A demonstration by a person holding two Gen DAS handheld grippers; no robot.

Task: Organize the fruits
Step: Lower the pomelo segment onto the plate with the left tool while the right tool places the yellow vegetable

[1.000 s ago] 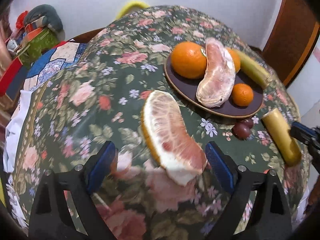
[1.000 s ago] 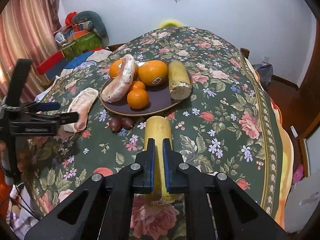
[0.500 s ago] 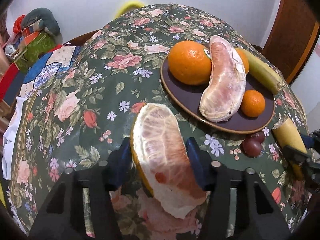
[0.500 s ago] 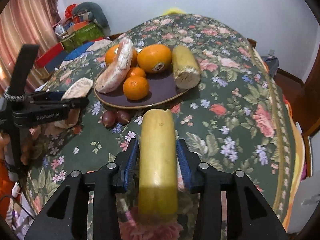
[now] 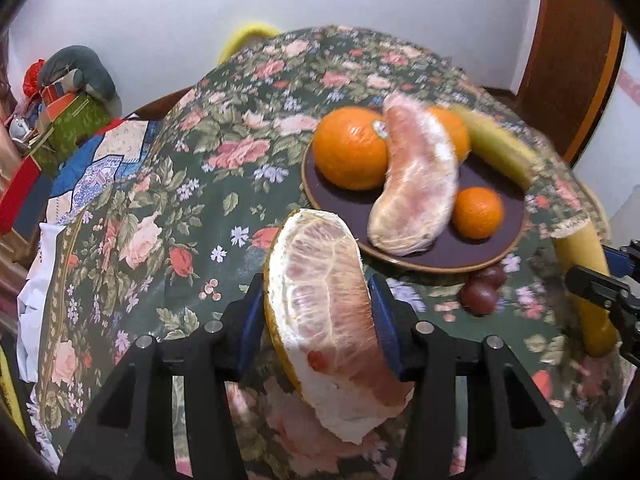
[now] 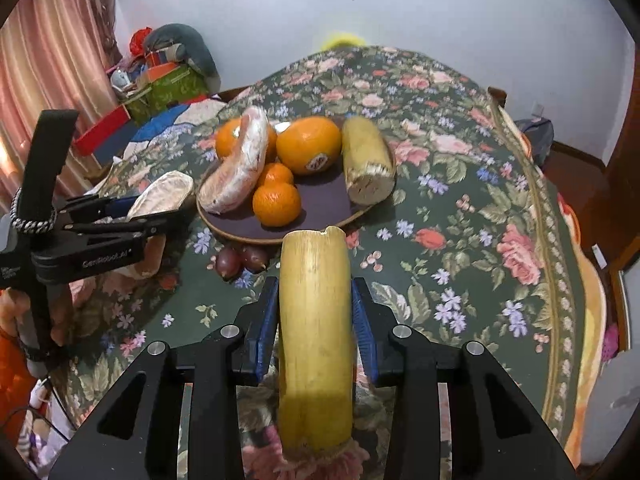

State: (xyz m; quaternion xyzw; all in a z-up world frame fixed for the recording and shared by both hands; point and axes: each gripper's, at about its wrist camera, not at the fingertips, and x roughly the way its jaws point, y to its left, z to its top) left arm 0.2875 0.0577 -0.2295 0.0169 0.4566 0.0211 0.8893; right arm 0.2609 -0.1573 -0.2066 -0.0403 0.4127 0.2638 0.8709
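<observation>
Orange (image 6: pixel 308 144) on plate (image 6: pixel 320 204) — sticker (image 6: pixel 318 164) unreadable — gripper body reads "GenRobot.AI".

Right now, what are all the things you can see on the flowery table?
Brown round plate: one, mid-table.
Oranges: four, orange, on plate; largest.
Peeled pink pomelo wedge: one, on plate.
Yellow-green cane piece: one, on plate.
Dark purple round fruits: two, on cloth by plate.
Pomelo wedge with rind: one, pink-white, between left pads.
Long yellow cane piece: one, between right pads.
Left gripper, right gripper: black, blue pads, closing on fruit.
</observation>
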